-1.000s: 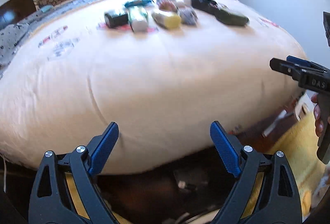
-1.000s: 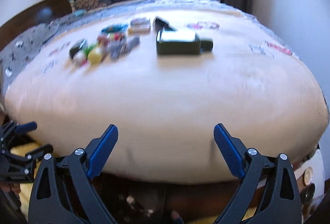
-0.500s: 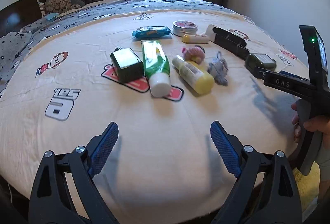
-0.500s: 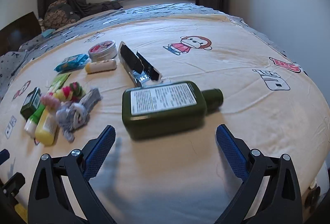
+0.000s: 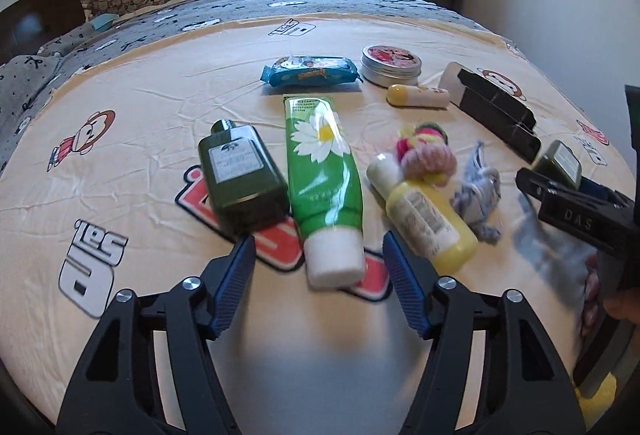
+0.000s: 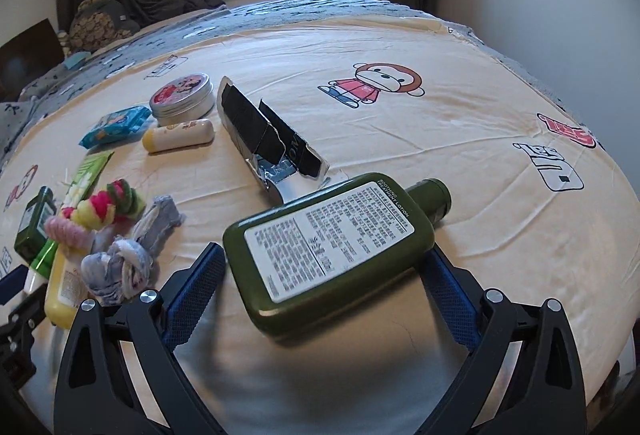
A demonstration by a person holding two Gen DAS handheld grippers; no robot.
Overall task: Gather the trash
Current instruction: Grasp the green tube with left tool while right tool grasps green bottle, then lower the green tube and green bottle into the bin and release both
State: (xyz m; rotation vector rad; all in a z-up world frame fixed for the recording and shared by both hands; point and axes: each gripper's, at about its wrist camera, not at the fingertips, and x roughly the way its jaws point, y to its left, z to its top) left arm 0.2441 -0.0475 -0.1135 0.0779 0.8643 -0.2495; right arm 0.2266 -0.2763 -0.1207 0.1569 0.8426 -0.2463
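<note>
Grippers angled down over cream cartoon bedsheet [image 5: 160, 83], both jaws apart.
Left gripper [image 5: 318, 263], jaws just narrowing but touching nothing, frames white cap of green daisy cream tube [image 5: 324, 171]. Right gripper [image 6: 322, 273] straddles dark green bottle [image 6: 332, 255] lying flat, label reading "SOOTHING TREATMENT LOTION"; pad contact cannot be told. Gripper body reads "DAS".

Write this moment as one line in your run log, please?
left gripper: open, jaws just closing, green tube cap between | right gripper: open, straddling large green bottle | nothing lifted off bed sheet
</note>
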